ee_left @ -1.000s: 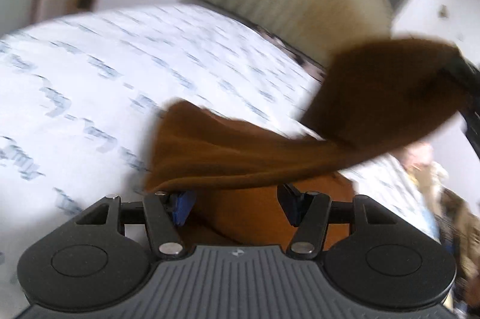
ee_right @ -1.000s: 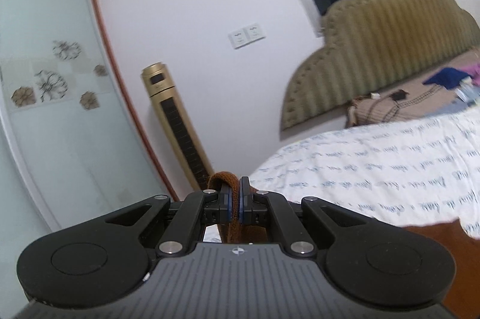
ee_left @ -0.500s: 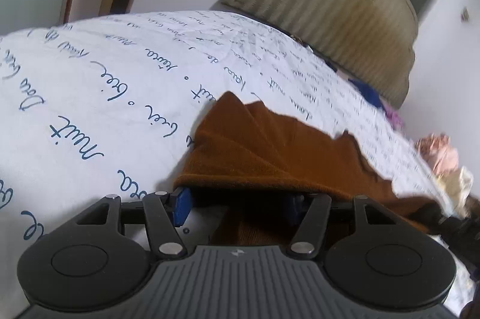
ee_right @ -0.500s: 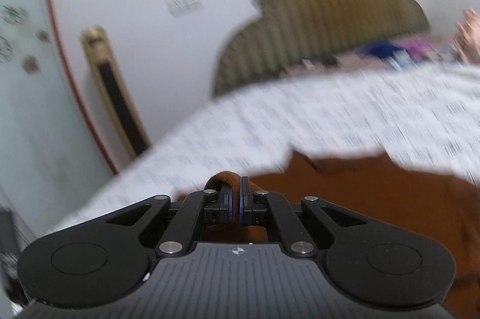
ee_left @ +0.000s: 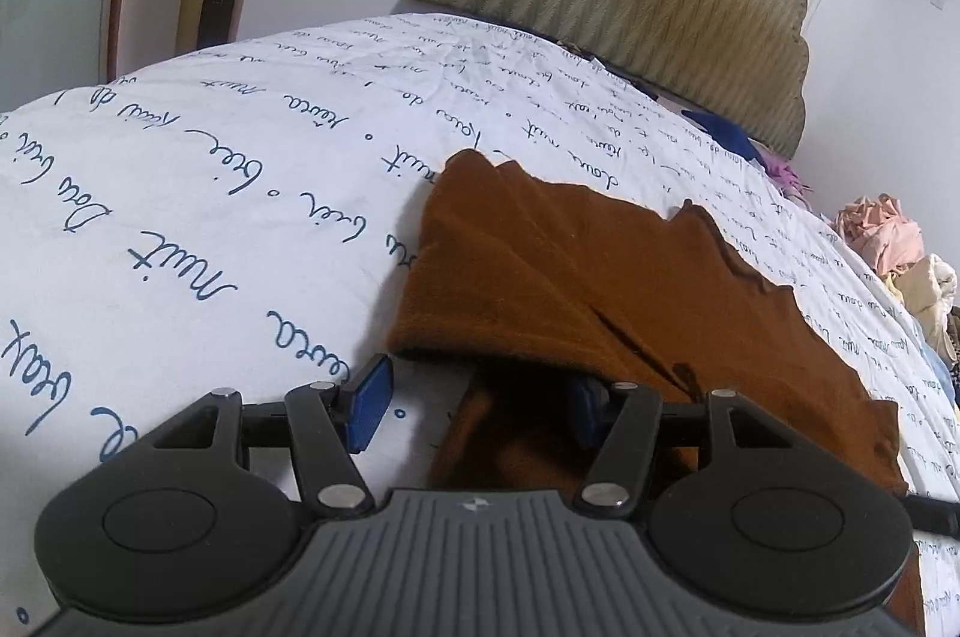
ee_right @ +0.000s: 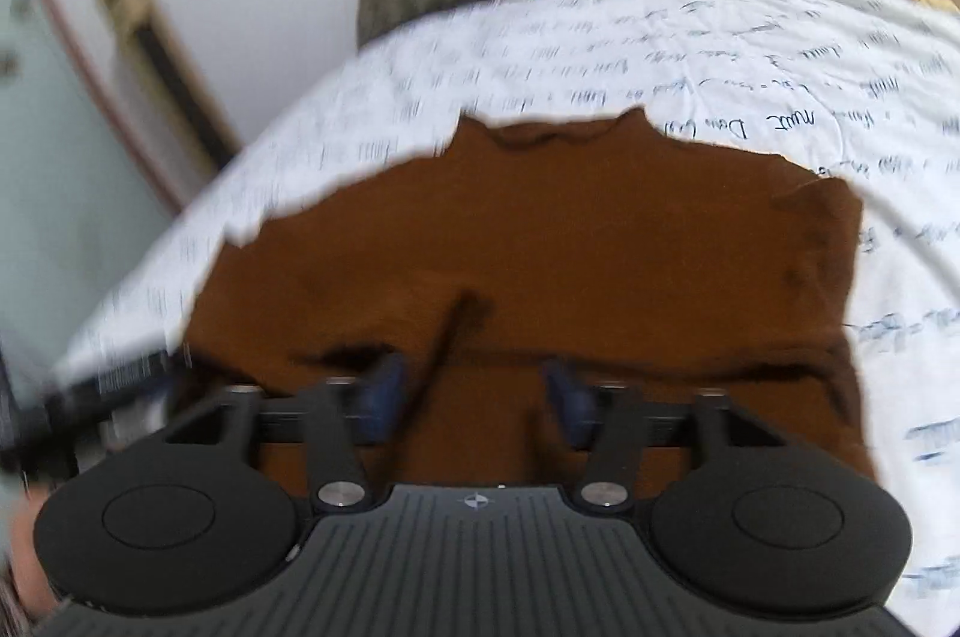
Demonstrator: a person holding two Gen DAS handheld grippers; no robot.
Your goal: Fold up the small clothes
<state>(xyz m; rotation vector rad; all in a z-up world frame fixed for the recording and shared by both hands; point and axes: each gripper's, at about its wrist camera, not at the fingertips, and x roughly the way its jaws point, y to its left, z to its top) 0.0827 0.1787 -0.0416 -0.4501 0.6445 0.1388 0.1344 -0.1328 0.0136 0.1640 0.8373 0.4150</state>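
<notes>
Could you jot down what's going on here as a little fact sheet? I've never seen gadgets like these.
Place: bed with a white sheet printed with blue handwriting
Item being folded: brown garment, lying on the sheet with one layer folded over
Left gripper: jaws apart, the garment's edge between them, not pinched
Right gripper: jaws opening over the garment, nothing clamped
Background: padded headboard; pile of other clothes at the far side
</notes>
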